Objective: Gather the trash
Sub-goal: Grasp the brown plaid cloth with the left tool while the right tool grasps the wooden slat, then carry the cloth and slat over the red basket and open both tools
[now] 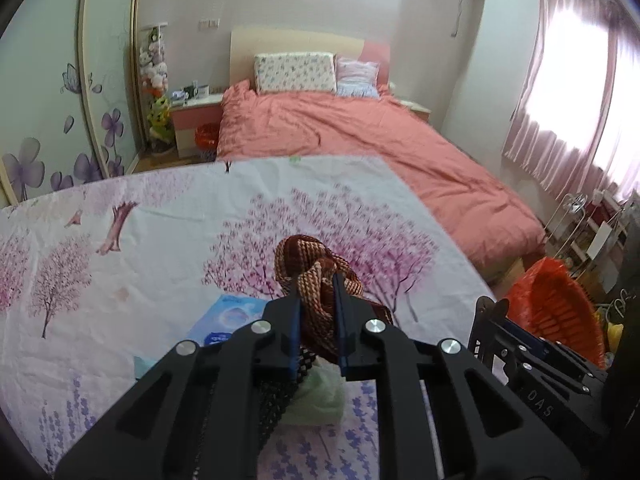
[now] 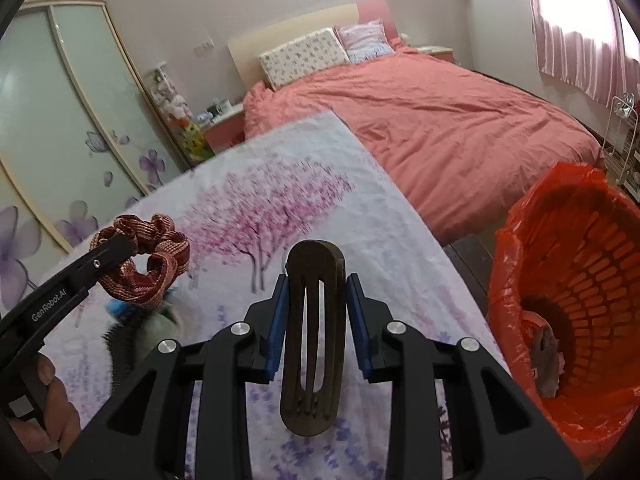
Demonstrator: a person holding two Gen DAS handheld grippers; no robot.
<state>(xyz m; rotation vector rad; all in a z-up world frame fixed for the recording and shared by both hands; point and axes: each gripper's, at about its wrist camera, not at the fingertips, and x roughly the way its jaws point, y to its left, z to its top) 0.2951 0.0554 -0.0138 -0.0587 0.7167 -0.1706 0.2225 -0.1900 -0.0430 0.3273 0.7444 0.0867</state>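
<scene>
My left gripper (image 1: 317, 304) is shut on a red-brown woven scrunchie (image 1: 316, 276), held above the blossom-print table cloth (image 1: 160, 220); it also shows in the right wrist view (image 2: 148, 260). My right gripper (image 2: 314, 308) is shut on a dark brown oval hair clip (image 2: 312, 336), held above the table's right part. An orange bin (image 2: 576, 296) with a red liner stands right of the table and holds a brown scrap (image 2: 546, 360). The bin also shows in the left wrist view (image 1: 556, 300).
A blue tissue pack (image 1: 228, 320), a pale green cloth (image 1: 320, 396) and a black mesh item (image 1: 280, 392) lie on the table under my left gripper. A bed with a pink cover (image 1: 360, 140) is behind the table. A wire rack (image 2: 620, 140) stands by the curtains.
</scene>
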